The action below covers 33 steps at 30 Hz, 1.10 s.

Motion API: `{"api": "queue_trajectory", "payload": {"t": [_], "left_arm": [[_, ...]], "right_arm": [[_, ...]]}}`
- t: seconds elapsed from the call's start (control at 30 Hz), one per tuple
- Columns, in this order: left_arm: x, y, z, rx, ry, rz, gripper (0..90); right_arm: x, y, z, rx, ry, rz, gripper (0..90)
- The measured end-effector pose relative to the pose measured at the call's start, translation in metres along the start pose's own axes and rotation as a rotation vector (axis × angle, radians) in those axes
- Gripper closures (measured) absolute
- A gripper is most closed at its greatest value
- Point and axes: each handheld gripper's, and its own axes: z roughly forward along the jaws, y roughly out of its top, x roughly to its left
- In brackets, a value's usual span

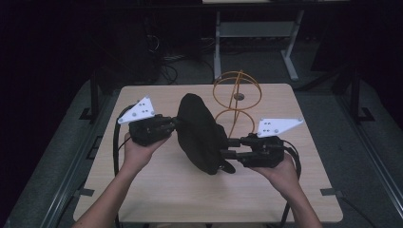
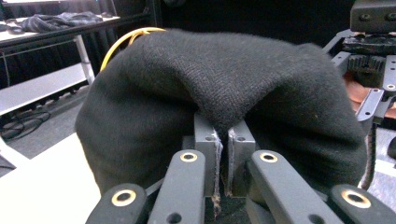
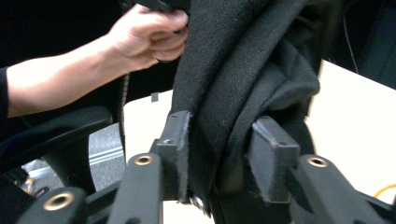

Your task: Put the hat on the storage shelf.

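A black knitted cap point(image 1: 199, 133) hangs above the light wooden table point(image 1: 157, 190), stretched between both grippers. My left gripper point(image 1: 177, 124) comes in from the left and is shut on a pinched fold of the cap point(image 2: 224, 74); in the left gripper view its pads point(image 2: 208, 144) nearly meet around the cloth. My right gripper point(image 1: 227, 148) reaches the cap's lower right edge. In the right gripper view its jaws point(image 3: 224, 140) stand apart, with thick folds of the cap point(image 3: 243, 60) hanging loosely between the pads point(image 3: 180, 140). The person's left hand point(image 3: 149, 37) shows behind the cloth.
An orange wire stand point(image 1: 236, 97) with round hoops rises just behind the cap near the table's far edge. Beyond the table are a white desk frame point(image 1: 252, 28) and cables on a dark floor. A black chair armrest point(image 3: 60, 130) shows low in the right gripper view.
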Motion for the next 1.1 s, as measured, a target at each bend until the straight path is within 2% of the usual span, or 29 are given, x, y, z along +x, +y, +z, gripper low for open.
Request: {"api": "queue_trajectory", "payload": {"t": [0.03, 0.07, 0.1, 0.13, 0.17, 0.27, 0.3, 0.4, 0.47, 0.53, 0.57, 0.6, 0.67, 0.93, 1.1], "left_arm": [[0.002, 0.005, 0.002, 0.02, 0.002, 0.014, 86.4], [0.002, 0.005, 0.002, 0.02, 0.002, 0.014, 86.4], [0.005, 0.005, 0.004, 0.036, 0.001, 0.015, 86.4], [0.005, 0.005, 0.004, 0.036, 0.001, 0.015, 86.4], [0.007, 0.005, 0.005, 0.052, 0.002, 0.017, 86.4], [0.01, 0.004, 0.005, 0.057, 0.013, 0.012, 86.4], [0.014, 0.005, 0.005, 0.054, 0.015, 0.003, 86.4], [0.019, 0.007, 0.005, 0.05, 0.016, -0.009, 86.5], [0.025, 0.011, 0.007, 0.042, 0.013, -0.026, 86.4], [0.026, 0.012, 0.007, 0.042, 0.013, -0.03, 86.4], [0.029, 0.016, 0.009, 0.053, 0.016, -0.027, 86.4], [0.029, 0.016, 0.009, 0.053, 0.016, -0.027, 86.4], [0.032, 0.022, 0.012, 0.056, 0.021, -0.025, 86.4], [0.04, 0.036, 0.017, 0.057, 0.03, -0.025, 86.4], [0.047, 0.047, 0.022, 0.058, 0.033, -0.032, 86.5]], "right_arm": [[-0.003, -0.002, -0.002, -0.002, -0.005, 0.012, 55.0], [-0.003, -0.002, -0.002, -0.002, -0.005, 0.012, 55.0], [-0.006, -0.007, -0.006, -0.005, -0.031, 0.031, 47.2], [-0.006, -0.007, -0.006, -0.005, -0.031, 0.031, 47.2], [-0.009, -0.015, -0.011, -0.016, -0.068, 0.052, 40.7], [-0.011, -0.024, -0.017, -0.029, -0.078, 0.071, 39.3], [-0.014, -0.033, -0.022, -0.015, -0.111, 0.083, 36.6], [-0.018, -0.044, -0.028, -0.007, -0.138, 0.102, 35.6], [-0.024, -0.061, -0.037, 0.027, -0.19, 0.13, 34.3], [-0.026, -0.065, -0.04, 0.032, -0.198, 0.137, 33.7], [-0.03, -0.075, -0.045, 0.048, -0.225, 0.153, 32.9], [-0.03, -0.075, -0.045, 0.048, -0.225, 0.153, 32.9], [-0.035, -0.088, -0.05, 0.081, -0.261, 0.175, 31.9], [-0.049, -0.115, -0.063, 0.161, -0.324, 0.22, 27.5], [-0.055, -0.125, -0.073, 0.158, -0.361, 0.246, 26.4]]}}
